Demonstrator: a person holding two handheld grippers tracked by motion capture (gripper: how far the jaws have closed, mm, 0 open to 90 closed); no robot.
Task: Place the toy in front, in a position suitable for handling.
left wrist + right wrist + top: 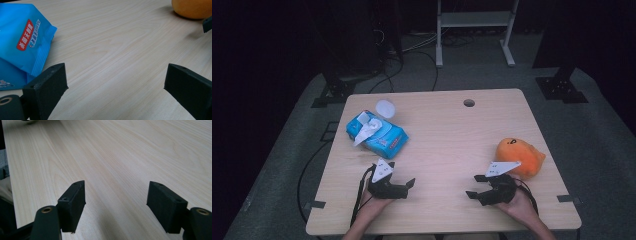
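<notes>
Two claws, both empty, rest low at the near edge of the tabletop (447, 130). Left claw (404, 186): jaws spread wide, bare wood between them in the left gripper view, pointing across toward the right hand. Right claw (476, 186): jaws likewise apart with nothing between them, pointing toward the left hand. Next out, just beyond and to the outer side of the right claw, lies the orange plush toy (519, 156), near it but not between its jaws; the claw faces away from it and would, by my judgement, need to turn outward and forward to meet it. Farther out on the left half lies the blue wet-wipe pack (379, 134), long axis running diagonally from far-left to near-right, its near-right corner closest to the left claw, flap raised with a white wipe (366, 131) showing. Farthest, a white round lid (385, 108) sits just behind the pack. Nearer hand per item: left for the pack, right for the toy.
</notes>
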